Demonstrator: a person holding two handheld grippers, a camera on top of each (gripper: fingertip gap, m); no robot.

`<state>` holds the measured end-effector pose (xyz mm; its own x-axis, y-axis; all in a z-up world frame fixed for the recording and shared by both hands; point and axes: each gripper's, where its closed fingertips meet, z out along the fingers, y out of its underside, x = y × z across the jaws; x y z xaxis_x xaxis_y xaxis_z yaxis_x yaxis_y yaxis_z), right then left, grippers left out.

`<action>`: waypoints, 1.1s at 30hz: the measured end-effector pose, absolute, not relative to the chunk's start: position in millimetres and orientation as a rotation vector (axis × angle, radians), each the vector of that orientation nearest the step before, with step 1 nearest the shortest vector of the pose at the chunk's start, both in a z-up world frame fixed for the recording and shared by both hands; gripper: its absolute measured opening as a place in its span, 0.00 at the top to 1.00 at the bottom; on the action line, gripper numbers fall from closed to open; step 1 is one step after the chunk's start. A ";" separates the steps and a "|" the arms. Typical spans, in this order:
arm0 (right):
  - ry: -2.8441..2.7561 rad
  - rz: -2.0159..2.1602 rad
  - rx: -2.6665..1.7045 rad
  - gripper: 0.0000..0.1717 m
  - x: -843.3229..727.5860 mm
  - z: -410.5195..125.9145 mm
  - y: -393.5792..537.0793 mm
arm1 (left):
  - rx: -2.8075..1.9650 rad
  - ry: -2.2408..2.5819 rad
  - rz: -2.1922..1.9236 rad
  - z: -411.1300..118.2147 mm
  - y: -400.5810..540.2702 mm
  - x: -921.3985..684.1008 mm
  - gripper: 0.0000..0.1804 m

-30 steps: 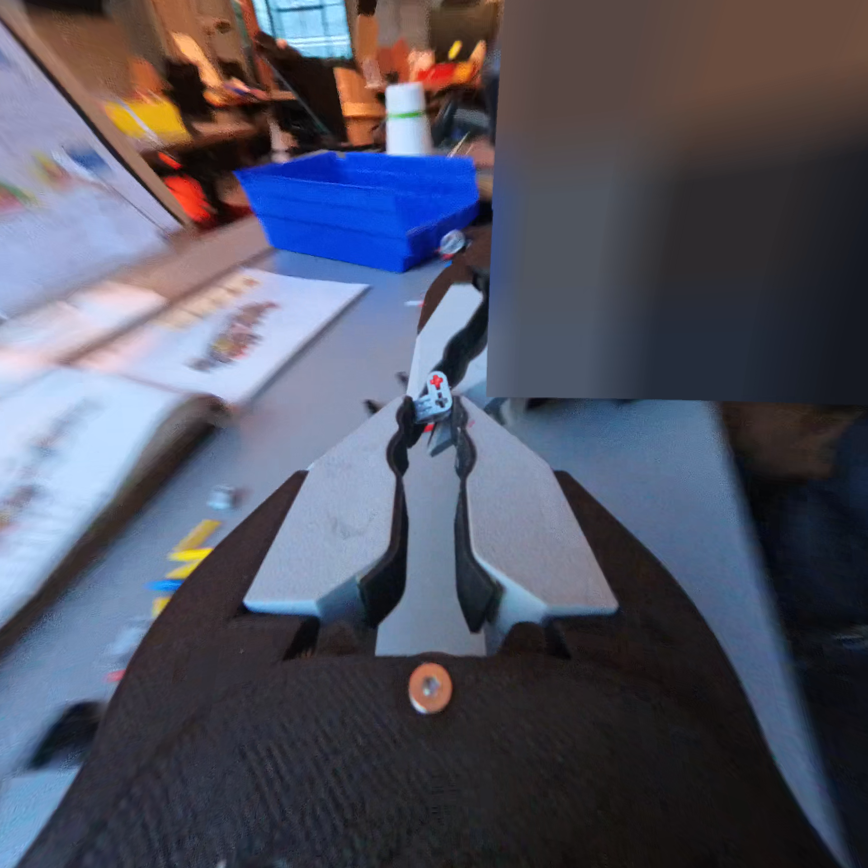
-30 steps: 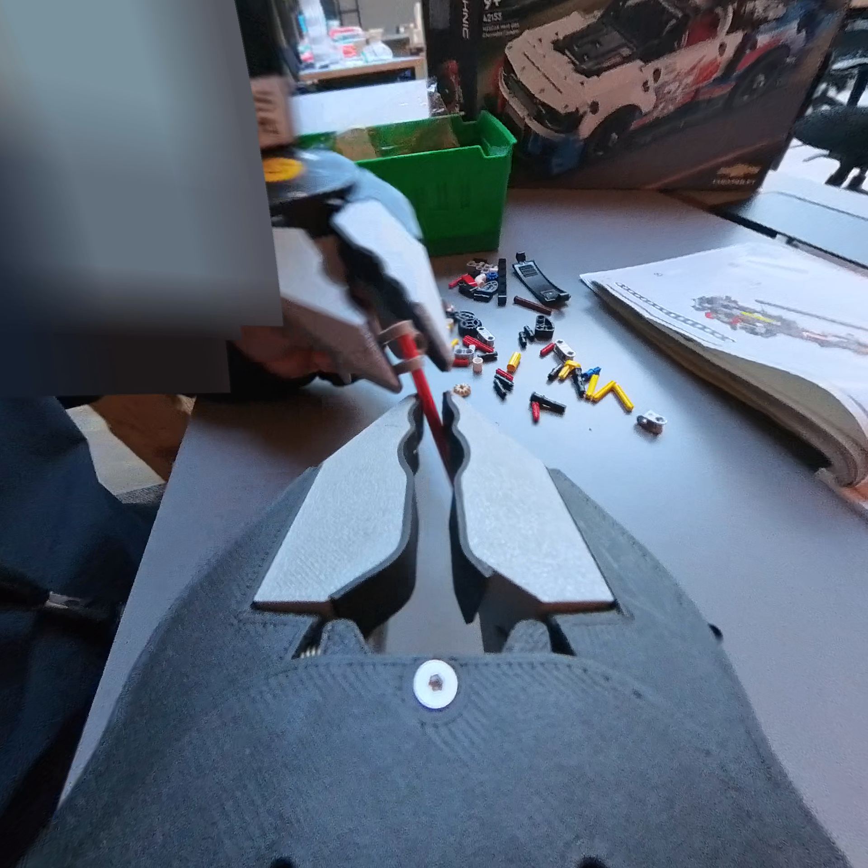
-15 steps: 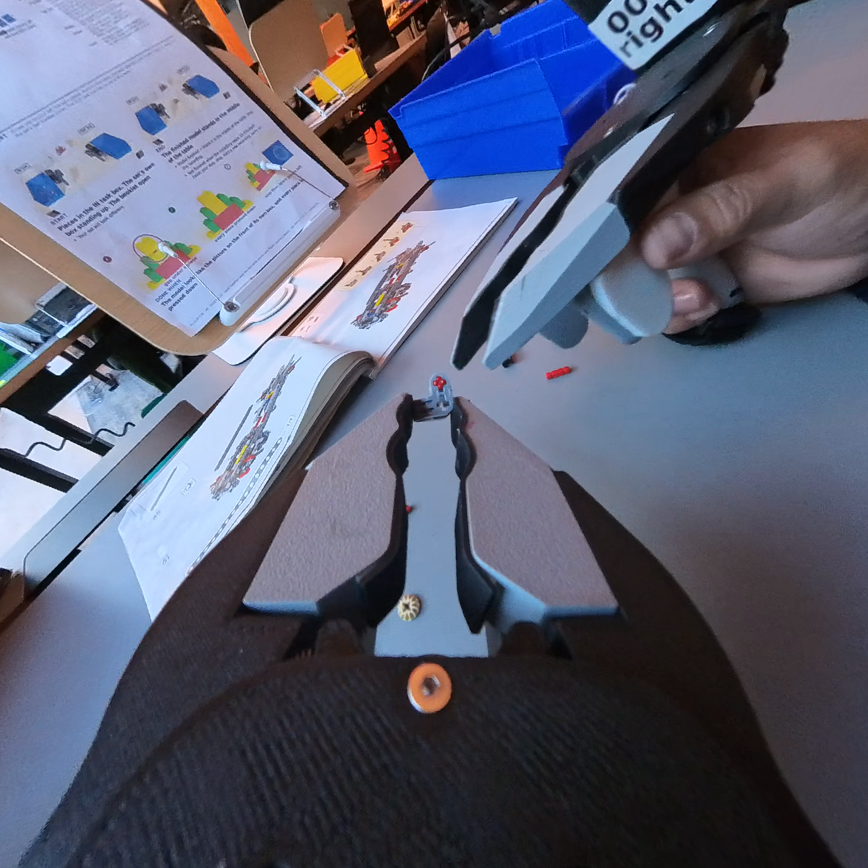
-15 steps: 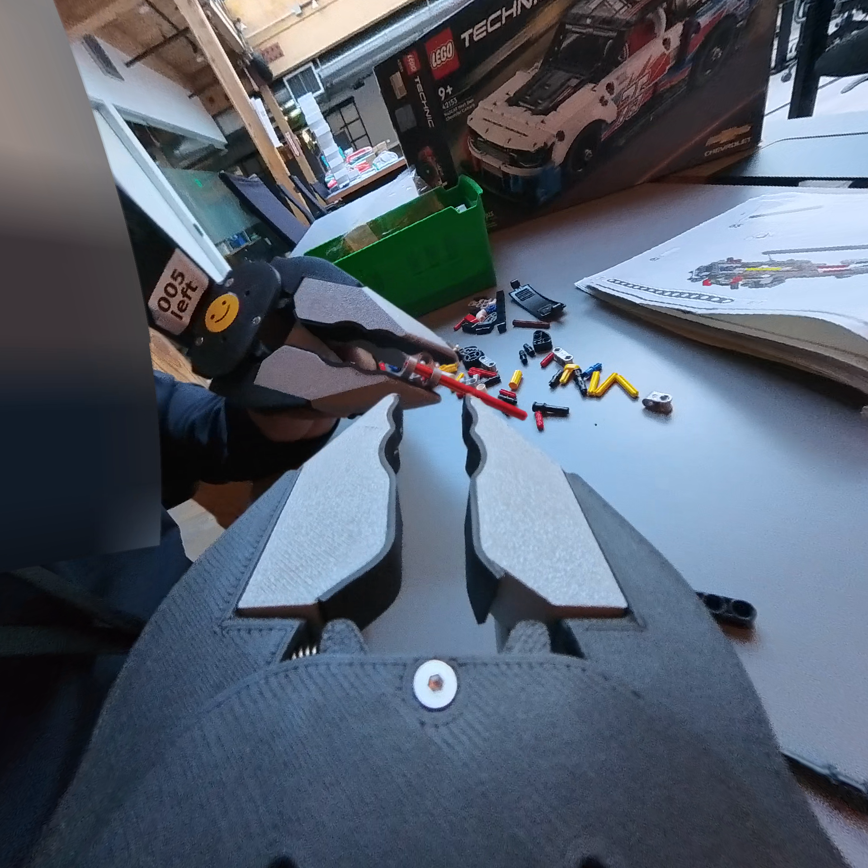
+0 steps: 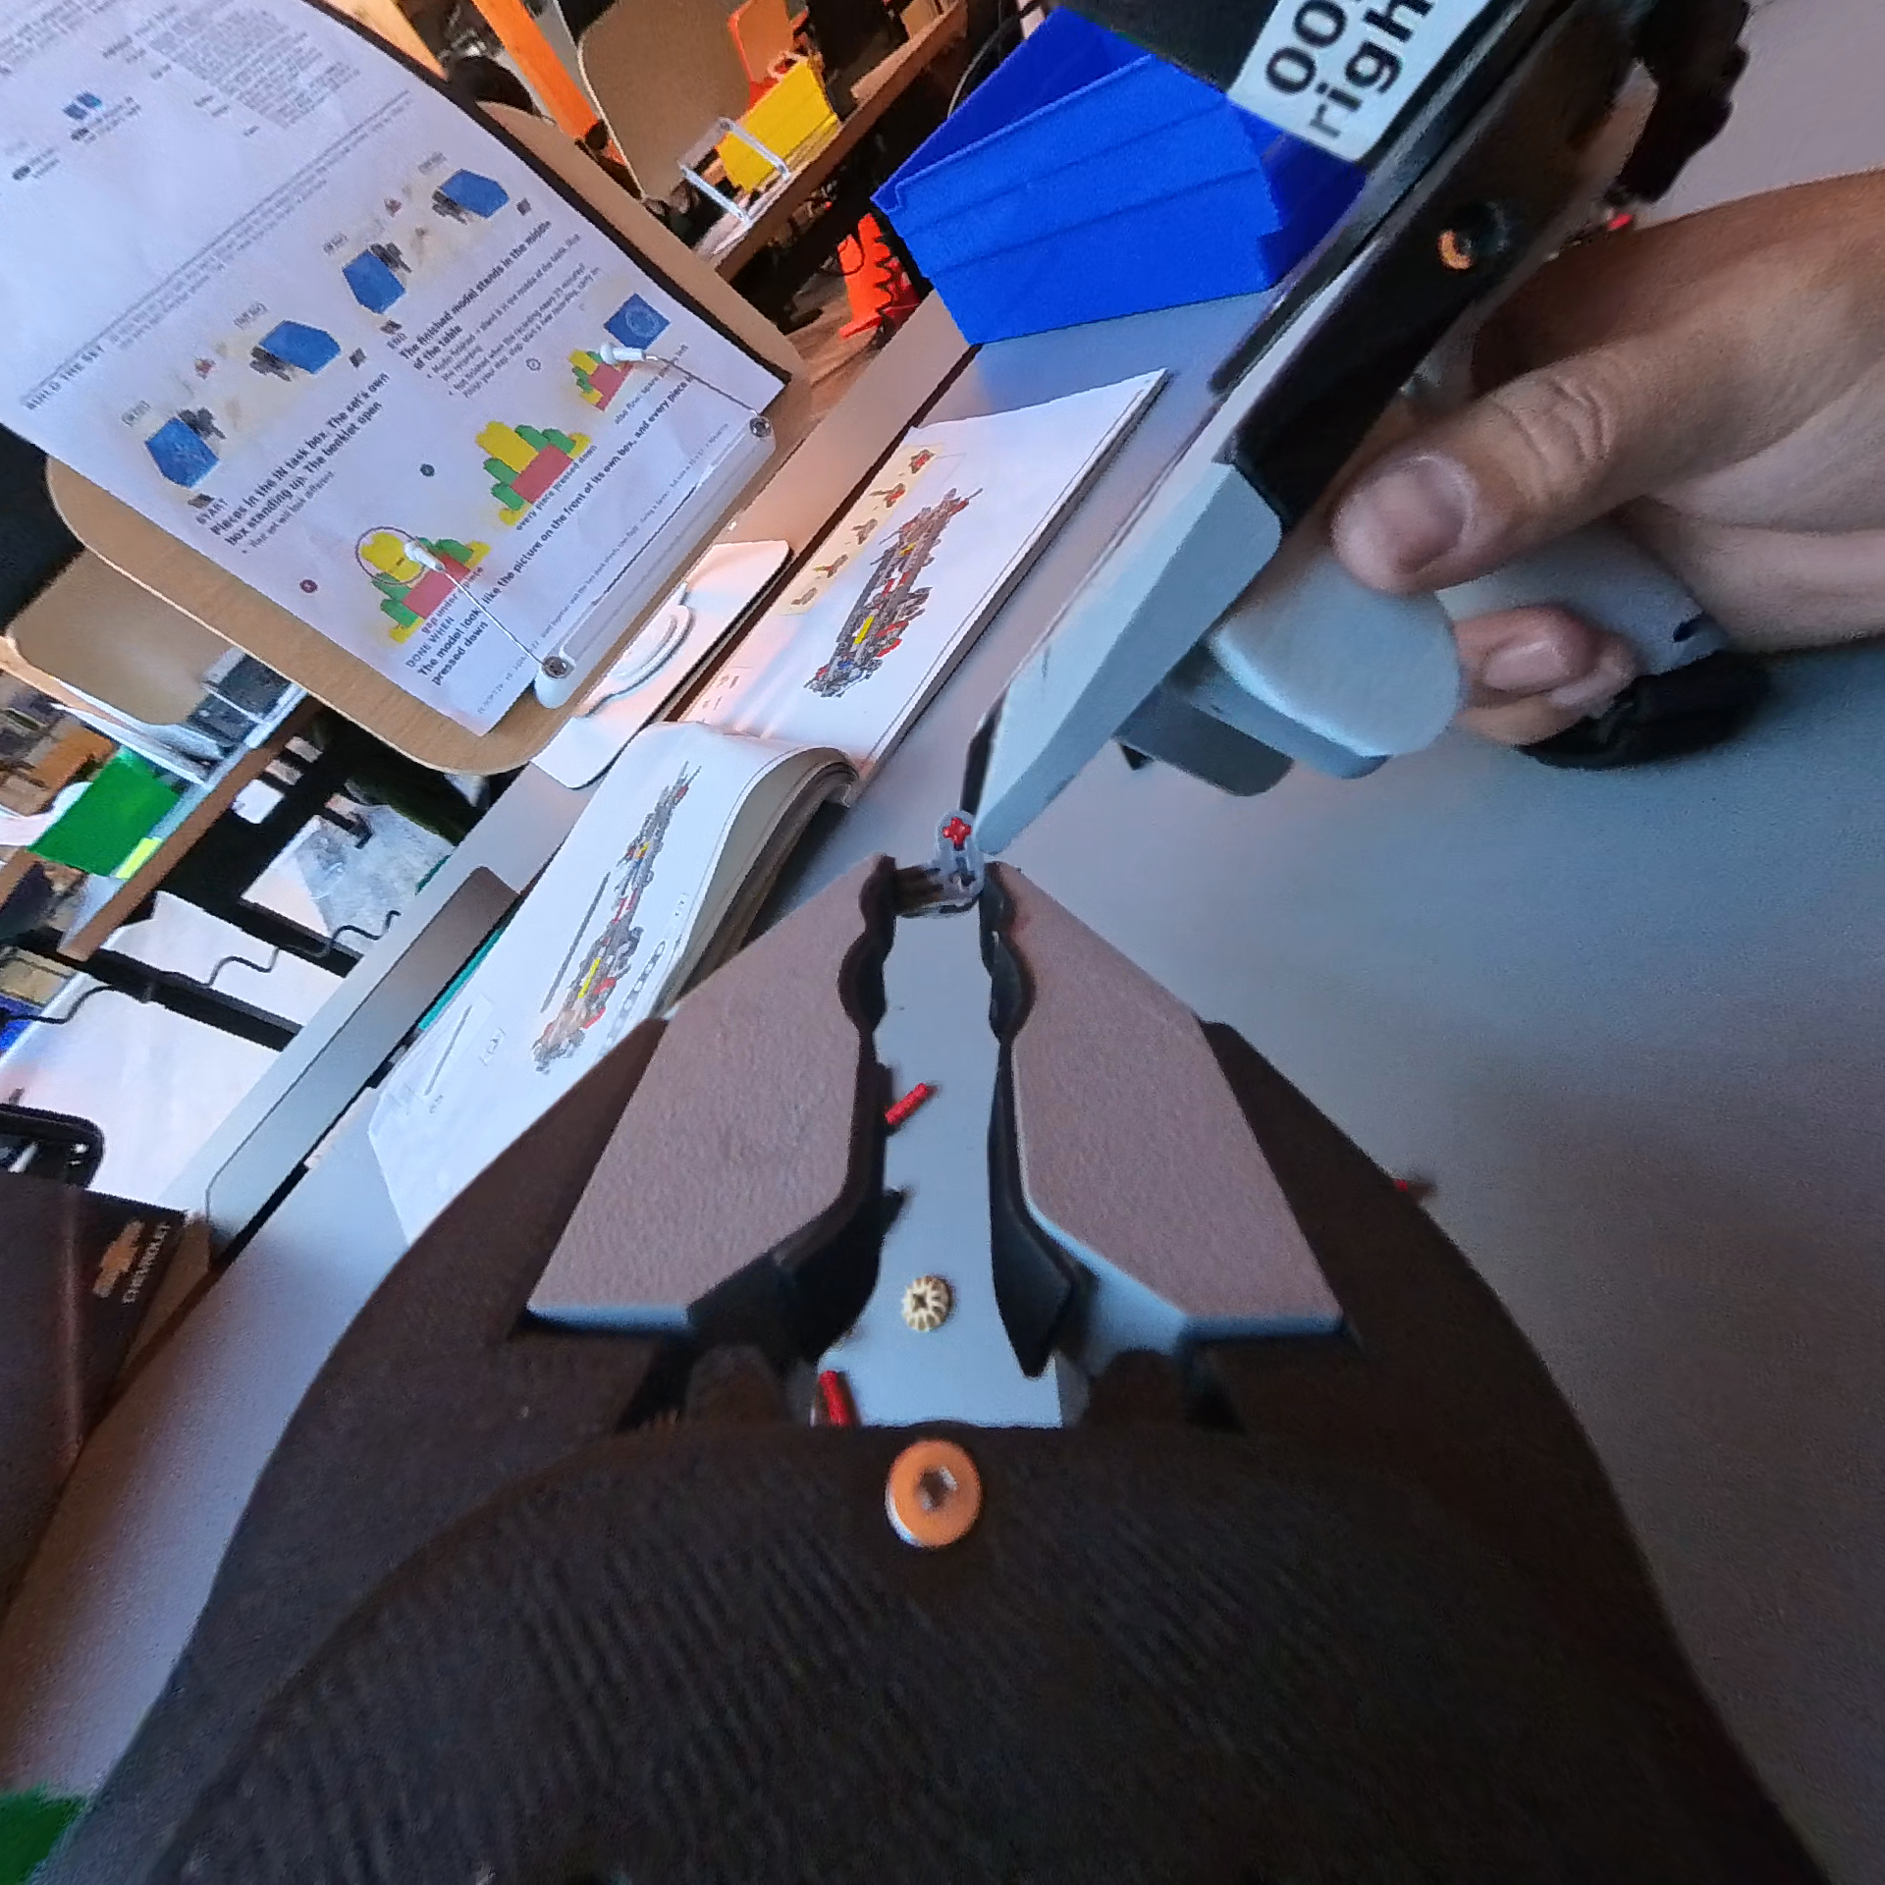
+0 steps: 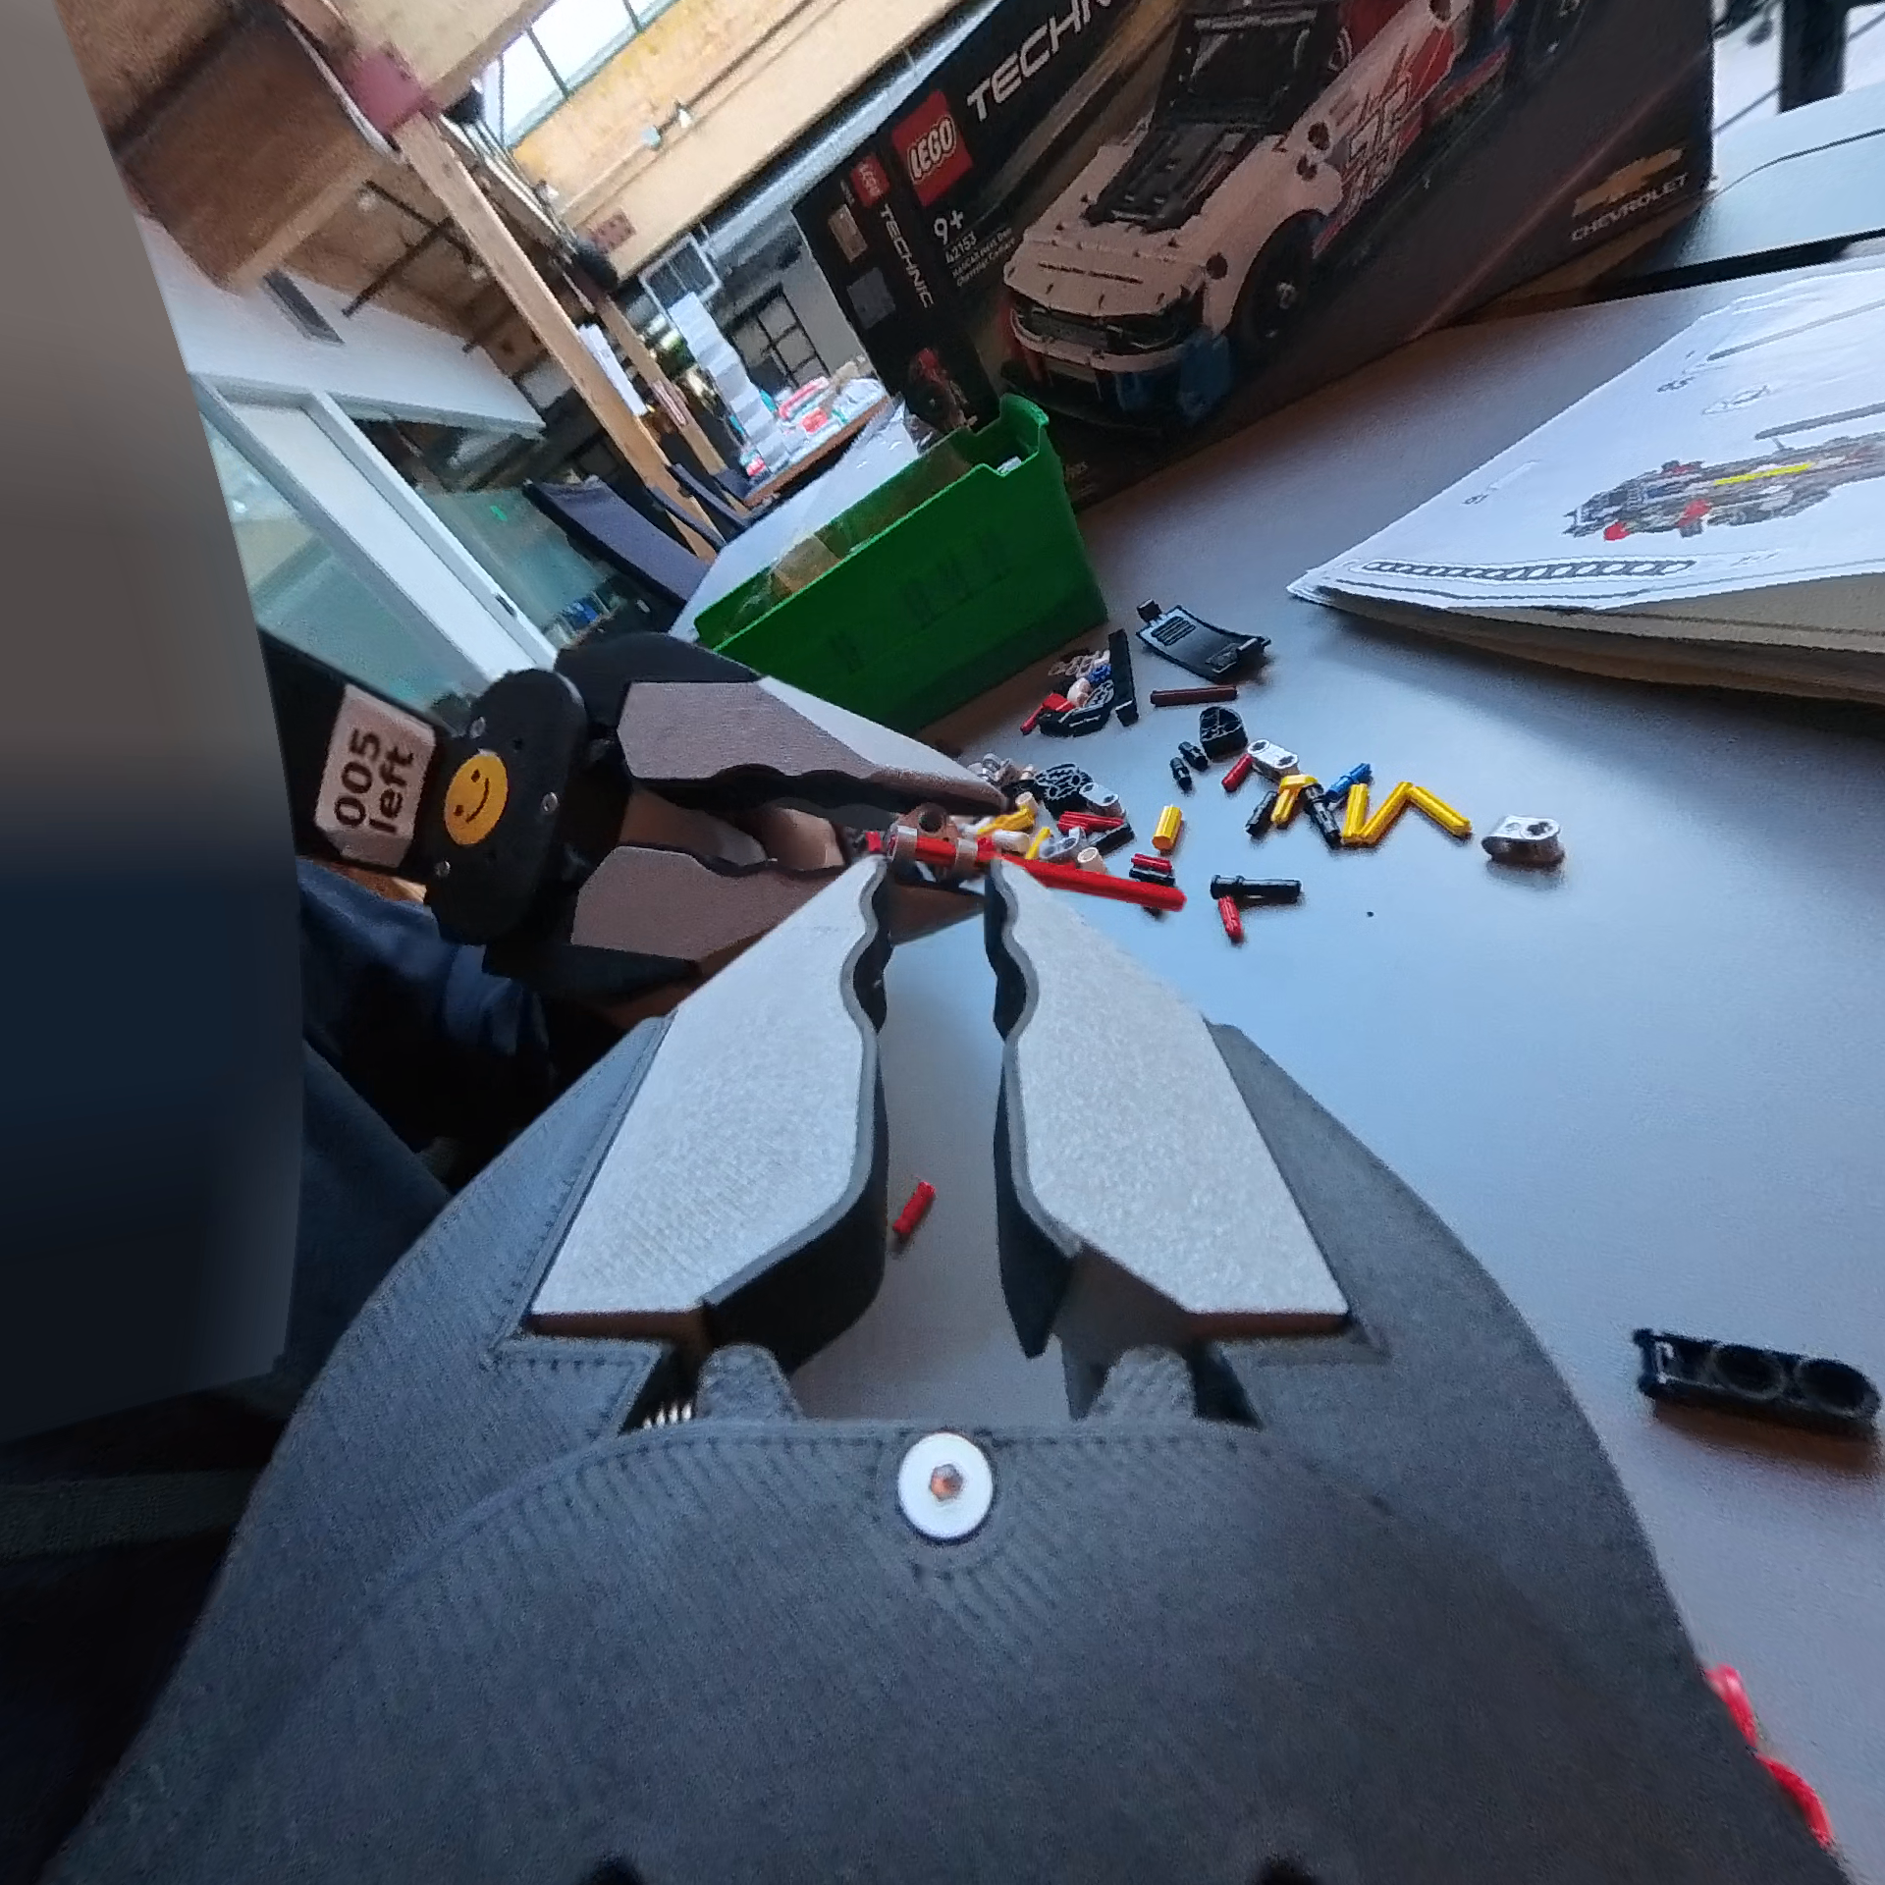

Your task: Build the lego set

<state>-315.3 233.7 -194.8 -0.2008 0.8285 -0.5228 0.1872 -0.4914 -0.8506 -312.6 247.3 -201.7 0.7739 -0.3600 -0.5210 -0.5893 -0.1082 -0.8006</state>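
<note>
My left gripper [image 5: 936,879] is shut on a small grey connector [image 5: 957,857] with a red cross-shaped axle end showing in its hole. In the right wrist view the left gripper [image 6: 918,826] holds this piece threaded on a long red axle [image 6: 1102,882] that sticks out to the right above the grey table [image 6: 1530,1071]. My right gripper [image 6: 935,872] has its tips closed against the two ends of the sleeves on that axle. In the left wrist view one right fingertip [image 5: 1020,796] touches the connector's right side.
Loose small pieces [image 6: 1316,806] lie beyond the axle, in front of a green bin [image 6: 918,602] and a car-picture box [image 6: 1326,204]. An open booklet [image 6: 1632,510] lies right, a black beam [image 6: 1754,1382] nearer. A blue bin [image 5: 1081,224], a sheet on a stand [image 5: 357,357] and a tan gear [image 5: 926,1304] show too. My left and right fingertips are right by each other. Both grippers' tips are roughly 11 cm from the tan gear [image 5: 926,1304].
My right gripper let go of the red axle, opened wide, drew back, then returned and closed partly around the sleeves on it. My left gripper kept its hold and turned the axle sideways.
</note>
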 end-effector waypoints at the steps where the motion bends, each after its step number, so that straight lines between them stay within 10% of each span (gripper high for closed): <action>1: -1.178 1.762 -1.584 0.93 -315.6 -194.3 233.8 | -1.717 0.752 0.247 -201.3 247.6 -313.1 0.92; 33: -0.997 1.654 -1.648 0.94 -323.8 -193.7 237.0 | -1.701 0.755 0.468 -200.5 251.4 -322.8 0.93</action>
<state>-323.8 237.0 -193.7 -0.0554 0.8341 -0.5488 0.0961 -0.5427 -0.8344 -322.8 251.4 -200.5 0.7126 -0.2388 -0.6597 -0.6970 -0.1335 -0.7046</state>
